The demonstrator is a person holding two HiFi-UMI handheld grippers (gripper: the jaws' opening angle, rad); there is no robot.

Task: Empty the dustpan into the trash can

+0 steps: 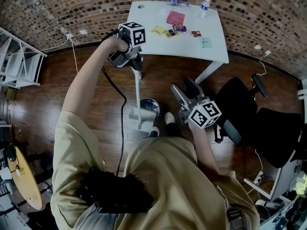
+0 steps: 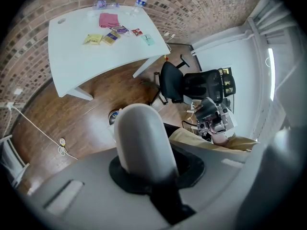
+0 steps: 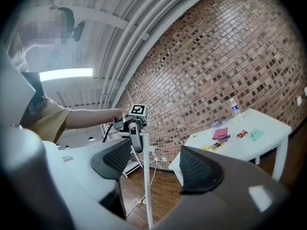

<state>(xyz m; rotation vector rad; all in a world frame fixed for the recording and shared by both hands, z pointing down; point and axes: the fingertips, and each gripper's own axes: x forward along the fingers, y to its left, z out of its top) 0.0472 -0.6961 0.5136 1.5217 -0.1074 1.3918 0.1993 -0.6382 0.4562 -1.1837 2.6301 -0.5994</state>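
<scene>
The emptying looks not yet done. The dustpan [image 1: 137, 118] sits low near the floor at the centre of the head view, its long white handle [image 1: 138, 87] standing upright, and it shows no tilt toward pouring. Just to its right is a small round container [image 1: 150, 106] with something bluish inside, probably the trash can; whether the two touch cannot be told. What seems left is to lift the pan over that rim, tip it, and set it back down.

The left hand-held gripper [image 1: 136, 63], upper centre of the head view, is clamped narrowly on the top of the handle, whose rounded grey end fills the left gripper view. The right hand-held gripper [image 1: 183, 87], to the right of centre, holds nothing; its jaws stand apart with only air between them.

By count: two hand-held grippers, one dustpan, one round container. On the one white surface [image 1: 158, 45] at the top of the frame lie one water bottle [image 1: 205, 6], one pink cloth [image 1: 175, 17] and about five small packets [image 1: 169, 31].
</scene>
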